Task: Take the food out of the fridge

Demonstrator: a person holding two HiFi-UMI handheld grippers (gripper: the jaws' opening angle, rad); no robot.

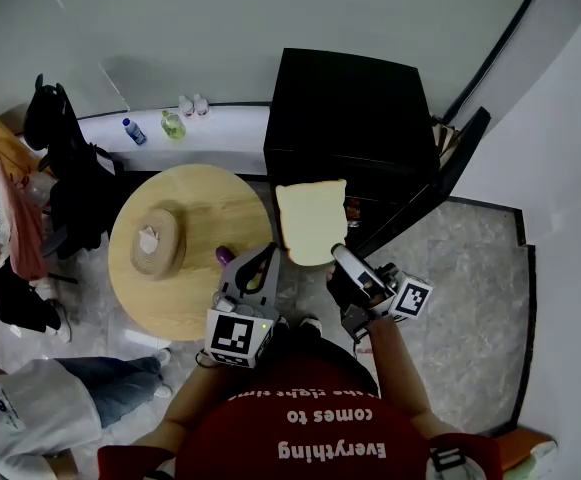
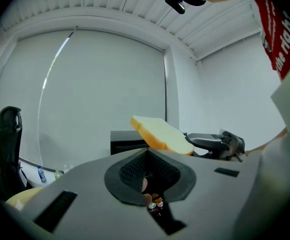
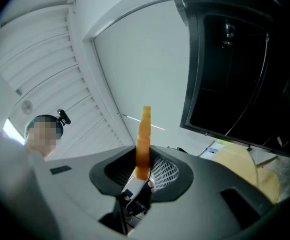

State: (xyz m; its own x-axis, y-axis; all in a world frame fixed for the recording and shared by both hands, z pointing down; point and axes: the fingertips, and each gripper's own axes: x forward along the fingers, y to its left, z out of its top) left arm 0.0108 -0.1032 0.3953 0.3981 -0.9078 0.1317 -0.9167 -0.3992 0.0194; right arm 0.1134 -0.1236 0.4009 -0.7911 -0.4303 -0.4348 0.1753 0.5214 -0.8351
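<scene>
We pinch the bread slice [image 1: 311,221] by its edge in the right gripper's [image 1: 334,255] jaws; it could slip and drop. The left gripper's [image 1: 266,256] jaws sit closed, empty.

Bread slice [image 1: 311,222] before the fridge [image 1: 355,118], round table [image 1: 210,208] to its left (bottles [image 1: 135,131] on ledge [image 1: 230,126] behind)

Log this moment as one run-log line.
right tool: shut on bread slice | bread slice: outside black fridge, fridge door open | left tool: shut, empty | nearby: round wooden table
</scene>
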